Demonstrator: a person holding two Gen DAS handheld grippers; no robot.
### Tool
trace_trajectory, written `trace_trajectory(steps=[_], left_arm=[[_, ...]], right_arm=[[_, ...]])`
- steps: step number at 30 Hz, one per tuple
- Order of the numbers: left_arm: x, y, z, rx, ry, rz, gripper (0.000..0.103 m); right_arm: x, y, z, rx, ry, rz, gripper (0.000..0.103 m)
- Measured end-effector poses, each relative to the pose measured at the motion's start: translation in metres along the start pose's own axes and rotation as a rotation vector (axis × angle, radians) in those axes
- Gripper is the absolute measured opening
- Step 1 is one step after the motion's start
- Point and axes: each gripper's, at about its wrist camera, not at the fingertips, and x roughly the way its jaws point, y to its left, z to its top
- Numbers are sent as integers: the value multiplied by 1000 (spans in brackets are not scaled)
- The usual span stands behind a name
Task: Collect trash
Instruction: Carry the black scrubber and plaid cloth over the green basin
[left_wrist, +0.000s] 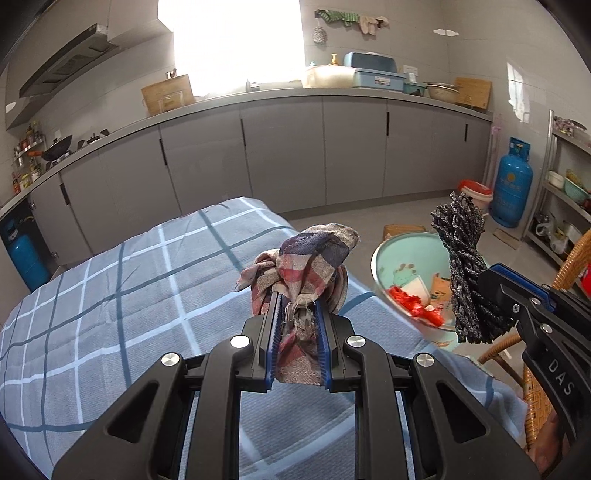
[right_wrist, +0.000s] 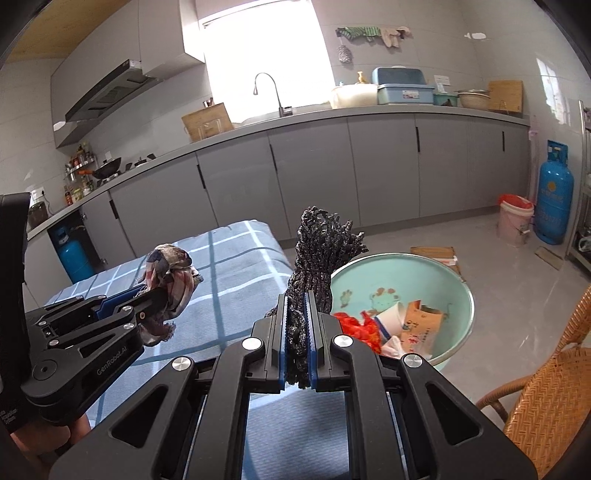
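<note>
My left gripper (left_wrist: 297, 306) is shut on a crumpled plaid rag (left_wrist: 306, 258) and holds it above the table covered in a blue checked cloth (left_wrist: 110, 295). It also shows in the right wrist view (right_wrist: 157, 295) with the plaid rag (right_wrist: 171, 273). My right gripper (right_wrist: 297, 306) is shut on a bundle of dark speckled rope (right_wrist: 321, 247), held beside the rim of a mint green basin (right_wrist: 424, 269). The right gripper (left_wrist: 484, 295) and the rope (left_wrist: 461, 258) show in the left wrist view, in front of the basin (left_wrist: 399, 254). The basin holds red wrappers (right_wrist: 360, 325), a paper cup and cardboard scraps.
A wicker chair (right_wrist: 546, 391) stands right of the basin. A blue gas cylinder (right_wrist: 556, 199), a pink bucket (right_wrist: 515, 218) and flat cardboard (right_wrist: 436, 253) are on the floor. Grey cabinets (right_wrist: 314, 170) line the far wall. A metal shelf (left_wrist: 565, 184) stands at the right.
</note>
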Motion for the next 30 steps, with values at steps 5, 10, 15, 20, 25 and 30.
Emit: trace_trajectory(steps=[5,10,15,20,25,30], left_arm=[[13,-18,9,20,-3,-41,18],[27,-36,22,45,-9,-89,18],[40,-54,33,61,-14,-129,18],[59,-70,44,83,-4,-156,18],[79,-82,51,86,20,-172,18],[93,-94,54,98,38,-185,18]], right_arm=[[3,-20,4,15,-1,-44,10],[9,-41,9,21,-2,-82,10],[18,-59,16,25,-3,-111,10],[31,-74,23,29,0,-129,10],[42,-85,28,27,9,-137,10],[52,-94,32,30,14,-143,10]])
